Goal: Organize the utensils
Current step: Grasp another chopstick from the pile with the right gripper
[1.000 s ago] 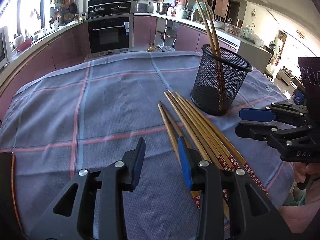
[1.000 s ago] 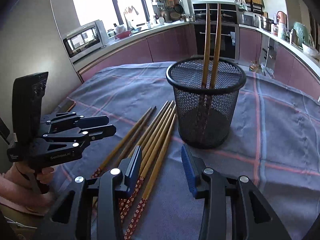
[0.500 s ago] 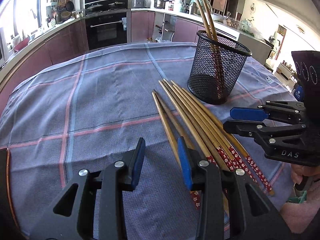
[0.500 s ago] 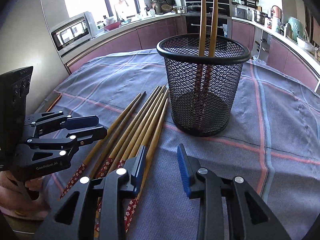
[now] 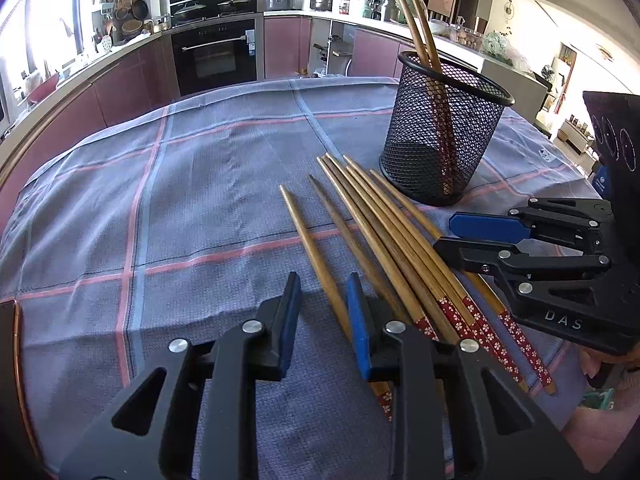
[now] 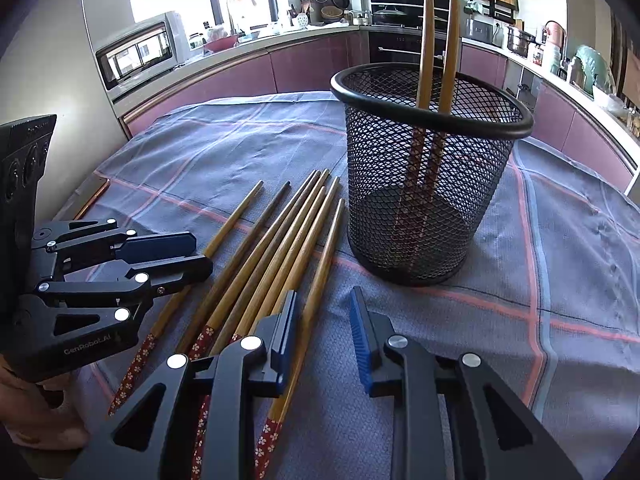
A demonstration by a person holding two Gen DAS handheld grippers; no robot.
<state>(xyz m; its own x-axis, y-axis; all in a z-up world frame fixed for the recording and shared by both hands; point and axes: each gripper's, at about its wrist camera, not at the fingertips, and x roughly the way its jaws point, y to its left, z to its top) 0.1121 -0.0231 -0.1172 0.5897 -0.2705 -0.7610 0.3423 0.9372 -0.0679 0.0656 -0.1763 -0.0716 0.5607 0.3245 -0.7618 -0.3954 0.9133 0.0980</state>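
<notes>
Across the lower centre of both views, your left gripper (image 5: 324, 300) and right gripper (image 6: 324, 316) have dropped closer to the loose chopsticks (image 5: 384, 236) on the table (image 5: 180, 200), fingers open and empty; two already stand in the mesh holder (image 6: 424, 184), upper right, so the next pick is near.

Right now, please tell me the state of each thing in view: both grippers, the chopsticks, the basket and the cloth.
Left gripper: open, empty, low over the cloth.
Right gripper: open, empty.
Mesh basket: upright on the cloth, holding two chopsticks.
Two chopsticks in basket: standing, leaning on the rim.
Loose chopsticks: lying flat, side by side, beside the basket.
Plaid cloth: spread flat.
</notes>
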